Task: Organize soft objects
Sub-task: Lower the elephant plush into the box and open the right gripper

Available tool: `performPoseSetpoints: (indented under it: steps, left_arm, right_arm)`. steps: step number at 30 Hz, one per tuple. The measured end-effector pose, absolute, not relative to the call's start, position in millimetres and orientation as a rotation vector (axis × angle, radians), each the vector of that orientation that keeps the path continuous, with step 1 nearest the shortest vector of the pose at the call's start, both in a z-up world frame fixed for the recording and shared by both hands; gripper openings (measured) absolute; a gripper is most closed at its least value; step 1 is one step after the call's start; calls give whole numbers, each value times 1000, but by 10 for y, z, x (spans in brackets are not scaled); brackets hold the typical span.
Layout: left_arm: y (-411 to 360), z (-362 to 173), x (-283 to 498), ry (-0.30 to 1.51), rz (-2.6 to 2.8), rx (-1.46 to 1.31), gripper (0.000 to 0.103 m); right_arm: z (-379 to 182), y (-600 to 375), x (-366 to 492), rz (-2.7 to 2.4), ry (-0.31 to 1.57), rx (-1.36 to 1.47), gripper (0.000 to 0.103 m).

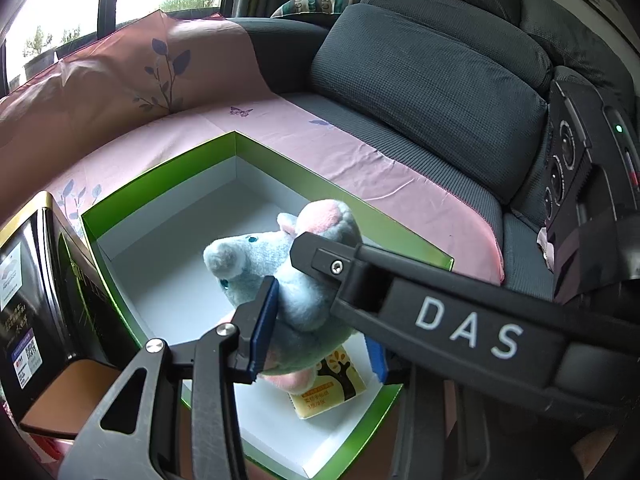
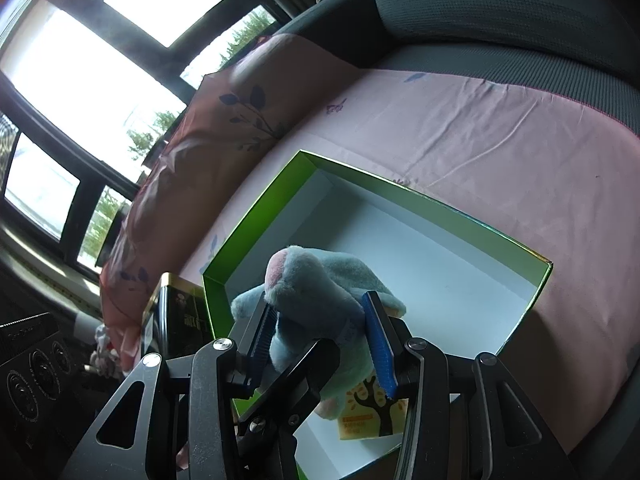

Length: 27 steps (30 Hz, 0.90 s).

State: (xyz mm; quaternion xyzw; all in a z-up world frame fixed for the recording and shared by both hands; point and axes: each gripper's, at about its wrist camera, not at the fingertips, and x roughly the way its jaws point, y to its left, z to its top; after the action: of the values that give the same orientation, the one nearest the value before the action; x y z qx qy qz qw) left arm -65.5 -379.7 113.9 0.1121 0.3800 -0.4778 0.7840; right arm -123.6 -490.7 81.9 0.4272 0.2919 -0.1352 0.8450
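Both hand-held grippers [image 1: 320,324] [image 2: 324,336] angle downward — clamping plush mouse [image 1: 276,268] over green box [image 1: 168,160].

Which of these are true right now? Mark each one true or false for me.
1. The plush toy is up over the green box. True.
2. The green box has nothing in it. False: a yellow pack lies on its white floor.
3. The right claw is closed on the plush toy. True: both pads press into its sides.
4. The green box sits straight on the dark sofa cushion. False: it sits on a pink sheet spread over the seat.
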Motion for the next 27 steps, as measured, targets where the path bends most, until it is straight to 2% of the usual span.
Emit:
performPoseSetpoints:
  steps: [7,10,11,13,22,24,27]
  left_arm:
    - [-3800,1143,-667,822,-1026,244,45]
    - [-3785,1144,-663,808,-1007,247,57]
    - [-3773,1149,-645,811,-1007,236,61]
    - [-3734,1172,-619,826,-1019,203,63]
    - [-3348,1403,-661,773,-970,119,76]
    - [-3179,1467,-688,753,-951,102,77]
    - [-2908,1545,-714,731,-889,96,77]
  right_arm:
    - [821,-4911,-1265,-305,608,902,47]
    - [846,-4917,-1300,-376,617,884,48]
    - [871,-4922,-1320,-403,609,869,51]
    - [908,-4931,-1369,-407,578,860,55]
    - [977,-4884,-1411,-366,512,859,57]
    - [989,-4849,-1414,-372,504,849,68]
    - [1034,-4780,-1416,-361,477,839,76]
